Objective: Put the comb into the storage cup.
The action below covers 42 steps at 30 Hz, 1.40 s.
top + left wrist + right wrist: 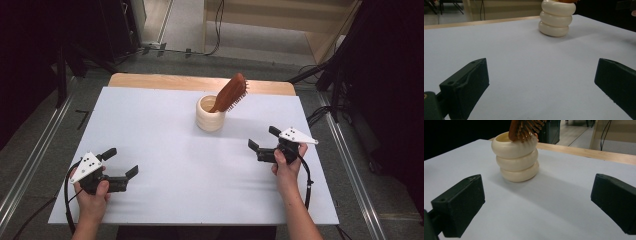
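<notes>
High view: one hairbrush (pixel 231 93) stands handle-down in one cream ringed cup (pixel 210 116) at upper centre of the frame, on the white counter (pixel 165 150), its long axis leaning toward the upper right. My right gripper (pixel 264 140), released and empty, lies nearer, below right of the cup; my left gripper (pixel 120 161), likewise released, sits lower left.

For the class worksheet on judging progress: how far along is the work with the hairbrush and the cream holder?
Looks done: the wooden hairbrush stands handle-down in the cream ringed holder, leaning to one side. In hand: nothing; the left claw and right claw are both open and apart from the holder, low over the white table. Left: seemingly little, unless the brush is to come out.
</notes>
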### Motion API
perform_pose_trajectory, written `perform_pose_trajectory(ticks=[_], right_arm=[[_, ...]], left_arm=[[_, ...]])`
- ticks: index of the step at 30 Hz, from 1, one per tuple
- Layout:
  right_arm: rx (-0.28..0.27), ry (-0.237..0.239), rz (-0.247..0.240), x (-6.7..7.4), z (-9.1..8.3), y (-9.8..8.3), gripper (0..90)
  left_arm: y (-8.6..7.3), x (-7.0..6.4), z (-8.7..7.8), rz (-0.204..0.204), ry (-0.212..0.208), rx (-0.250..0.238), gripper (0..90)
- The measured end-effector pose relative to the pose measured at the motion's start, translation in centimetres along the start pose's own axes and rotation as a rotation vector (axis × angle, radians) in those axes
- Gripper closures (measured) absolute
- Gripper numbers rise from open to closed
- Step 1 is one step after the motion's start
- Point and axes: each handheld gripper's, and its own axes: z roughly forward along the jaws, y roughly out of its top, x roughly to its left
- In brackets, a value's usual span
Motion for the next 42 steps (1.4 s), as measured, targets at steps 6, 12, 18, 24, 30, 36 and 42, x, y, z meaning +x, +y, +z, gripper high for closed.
perform_pose_trajectory(ticks=[6,12,18,24,30,36,42], right_arm=[[-0.007,-0.014,0.006,-0.2,-1.2,-0.6,0.0],[-0.010,-0.024,0.005,-0.4,-2.5,-1.4,0.0],[-0.014,-0.034,0.012,-0.7,-3.5,-2.1,0.0],[-0.014,-0.047,0.008,-0.8,-4.3,-3.1,0.0],[-0.013,-0.055,0.017,-1.0,-5.4,-4.0,0.0],[-0.022,-0.064,0.028,-1.4,-6.6,-4.7,0.0],[-0.026,-0.074,0.039,-2.0,-7.7,-5.4,0.0]], left_arm=[[0.0,0.0,0.0,0.001,0.002,0.002,0.0],[0.0,0.0,0.0,0.001,0.001,-0.001,0.0],[0.0,0.0,0.0,0.001,0.002,-0.002,0.0],[0.0,0.0,0.0,0.003,0.003,-0.002,0.0],[0.0,0.0,0.0,0.005,0.000,0.000,0.0],[0.0,-0.1,0.0,0.005,0.004,0.002,0.0],[0.0,-0.1,0.0,0.004,0.006,0.005,0.0]])
